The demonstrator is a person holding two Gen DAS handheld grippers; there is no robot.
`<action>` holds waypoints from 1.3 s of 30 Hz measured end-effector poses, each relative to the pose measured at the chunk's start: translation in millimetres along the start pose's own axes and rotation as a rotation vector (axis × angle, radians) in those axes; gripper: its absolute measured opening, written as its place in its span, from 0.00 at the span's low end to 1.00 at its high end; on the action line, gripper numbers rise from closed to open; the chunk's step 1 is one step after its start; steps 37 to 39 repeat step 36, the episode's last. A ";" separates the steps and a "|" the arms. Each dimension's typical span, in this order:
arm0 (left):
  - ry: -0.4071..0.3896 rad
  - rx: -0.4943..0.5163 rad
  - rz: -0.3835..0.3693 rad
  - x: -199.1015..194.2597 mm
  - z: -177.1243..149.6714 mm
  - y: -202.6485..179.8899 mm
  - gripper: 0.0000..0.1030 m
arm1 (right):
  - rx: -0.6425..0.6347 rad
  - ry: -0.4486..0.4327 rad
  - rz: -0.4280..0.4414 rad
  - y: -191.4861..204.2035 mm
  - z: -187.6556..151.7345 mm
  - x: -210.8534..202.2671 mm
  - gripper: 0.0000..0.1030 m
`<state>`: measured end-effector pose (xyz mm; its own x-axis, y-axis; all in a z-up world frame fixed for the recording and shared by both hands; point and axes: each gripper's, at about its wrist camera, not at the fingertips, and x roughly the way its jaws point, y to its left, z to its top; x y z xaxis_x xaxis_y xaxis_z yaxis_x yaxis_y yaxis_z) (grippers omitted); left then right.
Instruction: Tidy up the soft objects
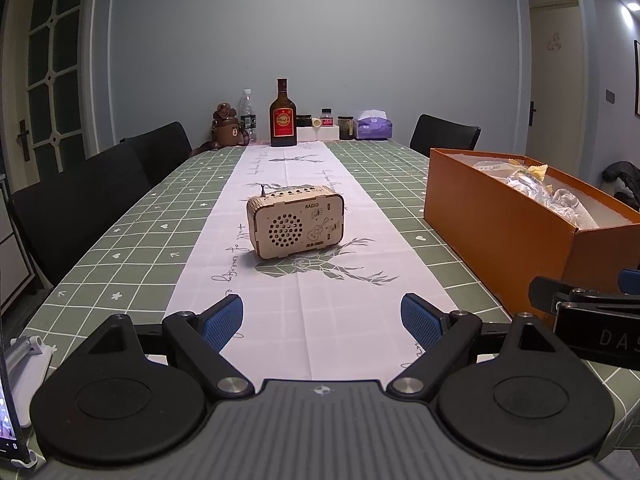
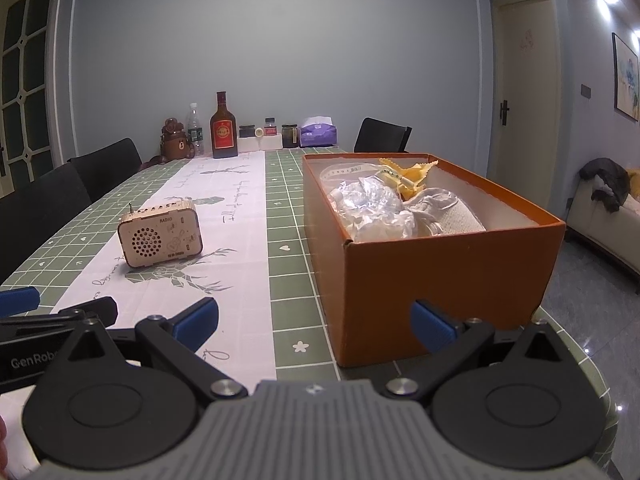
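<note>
An orange cardboard box (image 2: pixel 448 276) stands on the table's right side; it also shows in the left wrist view (image 1: pixel 496 232). It holds soft items: a clear crumpled plastic bag (image 2: pixel 372 208), a white cloth (image 2: pixel 452 216) and a yellow cloth (image 2: pixel 416 176). My right gripper (image 2: pixel 316 324) is open and empty, low over the table just before the box's near wall. My left gripper (image 1: pixel 322 320) is open and empty over the white table runner, left of the box.
A wooden toy radio (image 1: pixel 295 222) sits on the runner ahead of the left gripper. Bottles, jars, a brown bear flask (image 1: pixel 225 126) and a purple tissue pack (image 1: pixel 374 125) line the far edge. Black chairs stand on both sides. A phone on a stand (image 1: pixel 12 384) is at near left.
</note>
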<state>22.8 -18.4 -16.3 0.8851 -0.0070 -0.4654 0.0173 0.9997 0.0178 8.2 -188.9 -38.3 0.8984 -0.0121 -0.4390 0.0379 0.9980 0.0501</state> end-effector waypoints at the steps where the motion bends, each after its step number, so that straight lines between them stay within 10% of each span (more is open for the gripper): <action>1: 0.000 0.000 -0.001 0.0 0.0 0.1 1.00 | -0.001 0.000 0.000 0.0 -0.1 -0.1 0.97; 39: 0.011 -0.014 -0.004 3.1 -3.6 3.9 1.00 | -0.023 0.031 0.004 8.0 -3.6 10.1 0.97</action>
